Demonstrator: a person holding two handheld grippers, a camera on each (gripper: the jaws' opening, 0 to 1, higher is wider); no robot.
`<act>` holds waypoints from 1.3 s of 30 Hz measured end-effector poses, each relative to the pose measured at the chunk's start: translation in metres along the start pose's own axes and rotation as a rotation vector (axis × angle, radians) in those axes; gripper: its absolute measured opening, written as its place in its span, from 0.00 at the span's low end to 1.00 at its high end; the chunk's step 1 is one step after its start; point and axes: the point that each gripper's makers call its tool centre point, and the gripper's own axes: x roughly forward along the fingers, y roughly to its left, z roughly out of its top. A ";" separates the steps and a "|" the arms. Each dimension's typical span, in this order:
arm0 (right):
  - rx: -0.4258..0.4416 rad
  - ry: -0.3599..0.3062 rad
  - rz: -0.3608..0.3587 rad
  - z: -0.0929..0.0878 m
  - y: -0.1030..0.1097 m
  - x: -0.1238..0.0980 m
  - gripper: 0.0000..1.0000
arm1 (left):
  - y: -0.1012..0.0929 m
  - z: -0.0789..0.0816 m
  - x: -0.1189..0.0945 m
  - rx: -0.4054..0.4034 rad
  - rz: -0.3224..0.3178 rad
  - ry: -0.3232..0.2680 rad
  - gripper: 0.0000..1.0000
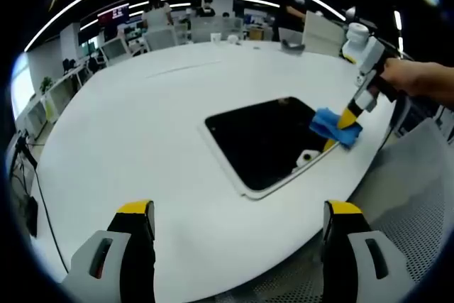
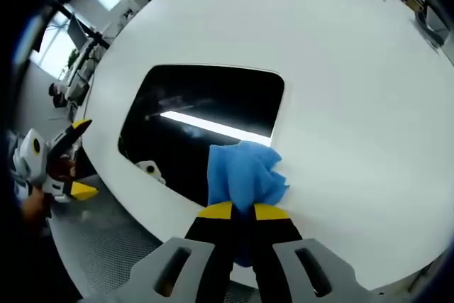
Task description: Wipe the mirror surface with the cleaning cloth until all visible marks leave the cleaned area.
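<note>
In the left gripper view, the left gripper (image 1: 237, 228) hangs over the near edge of the white table (image 1: 142, 125), its jaws spread wide with nothing between them. The mirror (image 1: 266, 140) lies flat on the table, a dark rounded rectangle in a pale frame, to the right of the table's middle and close to the right edge. At its right edge the right gripper (image 1: 347, 120), held by a hand (image 1: 418, 79), presses the blue cloth (image 1: 333, 128) down where glass meets frame. A small pale shape (image 1: 307, 157) shows in the glass near the near corner; whether it is a mark or a reflection cannot be told. In the right gripper view, the right gripper (image 2: 242, 211) has its jaws nearly closed, pinching the bunched cloth (image 2: 245, 172), which sits on the near right corner of the mirror (image 2: 202, 115) and overlaps the frame. The glass reflects a bright ceiling light as a streak, and the pale shape (image 2: 149, 169) sits by the near left edge. The left gripper (image 2: 53, 161) appears at the far left, well apart from the mirror. To do the wiping well, the cloth likely needs to stay pinched firmly and pressed flat, moving in overlapping passes from this corner across toward the pale shape, while the free gripper could steady the frame so the mirror does not slide. There are no containers on the table, so nothing is held in any.
</note>
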 end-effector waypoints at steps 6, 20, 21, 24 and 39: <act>0.002 0.006 0.000 0.001 -0.001 0.001 0.03 | 0.000 0.000 0.000 0.001 0.000 -0.001 0.99; 0.036 0.011 -0.011 0.001 -0.001 0.002 0.02 | 0.000 0.000 0.000 0.004 -0.001 -0.002 0.99; 0.037 0.010 -0.011 0.001 -0.001 0.002 0.02 | 0.000 0.000 0.000 0.004 -0.001 -0.001 0.99; 0.035 0.007 -0.019 0.001 -0.001 0.003 0.02 | 0.000 0.000 0.000 0.004 -0.001 -0.002 0.99; 0.024 0.005 -0.010 0.005 0.011 0.007 0.02 | 0.000 0.001 0.000 0.003 -0.001 -0.004 0.99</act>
